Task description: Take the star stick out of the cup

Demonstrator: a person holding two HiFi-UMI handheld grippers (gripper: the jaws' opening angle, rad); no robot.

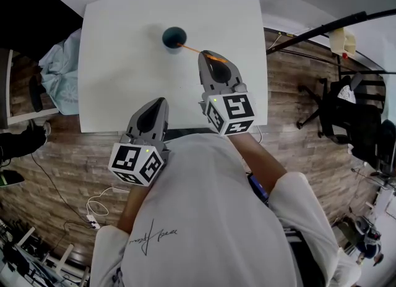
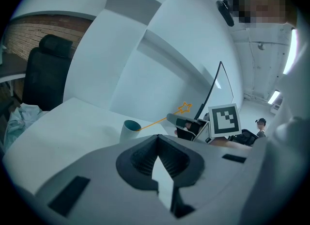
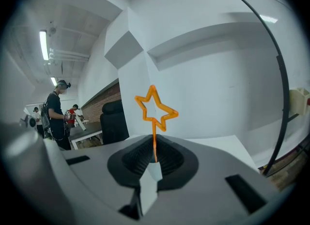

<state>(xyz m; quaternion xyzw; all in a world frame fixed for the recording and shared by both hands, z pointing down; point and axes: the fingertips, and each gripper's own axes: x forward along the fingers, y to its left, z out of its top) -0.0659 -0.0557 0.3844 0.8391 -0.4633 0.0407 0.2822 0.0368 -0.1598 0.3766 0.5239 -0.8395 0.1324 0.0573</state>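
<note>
A dark teal cup [image 1: 174, 37] stands at the far middle of the white table [image 1: 117, 88]. A thin orange star stick [image 1: 193, 49] leans out of it to the right, its lower end at the cup's rim. My right gripper [image 1: 208, 55] is shut on the stick's upper part. In the right gripper view the star [image 3: 155, 108] rises just above the right gripper [image 3: 154, 163]. In the left gripper view the cup [image 2: 130, 130], the stick [image 2: 154, 122] and the star [image 2: 184, 107] are seen ahead. My left gripper [image 1: 158, 102] hovers at the table's near edge, jaws together and empty.
A light blue cloth [image 1: 60, 63] lies off the table's left side. A black office chair [image 1: 346, 109] and a black arched rod [image 1: 322, 29] are to the right. White cables [image 1: 99, 208] lie on the wooden floor. People stand far off [image 3: 57, 115].
</note>
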